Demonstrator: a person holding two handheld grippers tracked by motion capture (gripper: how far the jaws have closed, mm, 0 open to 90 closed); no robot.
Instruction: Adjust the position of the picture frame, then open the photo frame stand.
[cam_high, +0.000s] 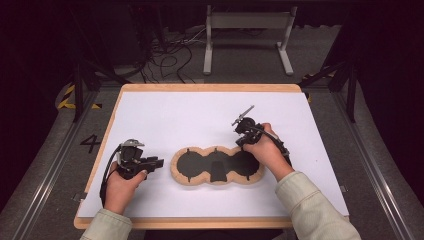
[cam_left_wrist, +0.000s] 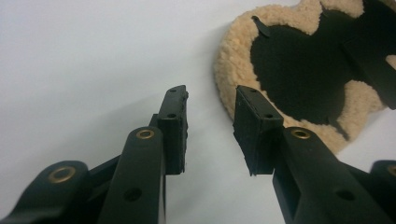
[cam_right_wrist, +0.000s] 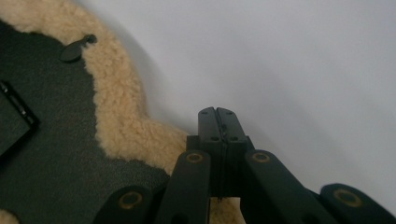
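Big white table (cam_high: 165, 115) carrying a fleece-edged black pad (cam_high: 218, 165) shaped like three joined circles, lying flat out past the tips of both sets of jaws. Left gripper (cam_left_wrist: 211, 123) just off the pad's rounded end, jaws apart with nothing between them and not touching the fleece. Right gripper (cam_right_wrist: 218, 122) over by the fleecy rim at the pad's other end, jaws pressed together on nothing, bare table ahead.

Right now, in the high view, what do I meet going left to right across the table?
Left gripper, jaws apart with nothing between them → fleece pad with its black centre → right gripper, jaws shut, held above the pad's right end → bare white sheet out to the table edge.
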